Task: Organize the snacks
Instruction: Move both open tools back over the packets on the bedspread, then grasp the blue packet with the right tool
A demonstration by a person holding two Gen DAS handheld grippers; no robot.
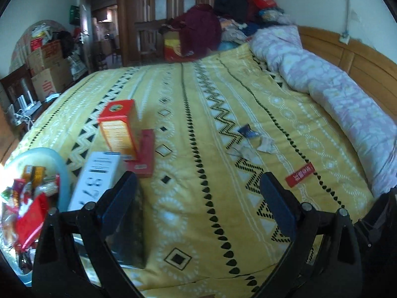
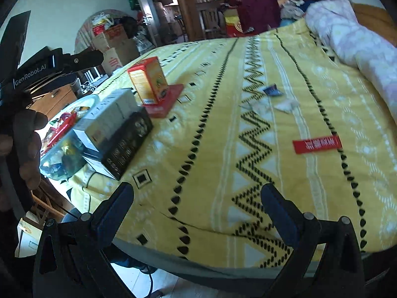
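A bed with a yellow patterned cover fills both views. The left tool hovers low over the cover, its two fingers spread wide with nothing between them. The right tool hovers near the bed's edge, level with the cover, fingers likewise spread and empty.

In the left wrist view, at nine o'clock an orange box stands upright on a flat red box. At eight o'clock a white box lies on a dark box, beside a pale bowl heaped with wrapped snacks. At three o'clock a red packet lies flat, well apart. Small wrappers lie at one o'clock.

In the right wrist view, the person's left hand shows at nine o'clock.
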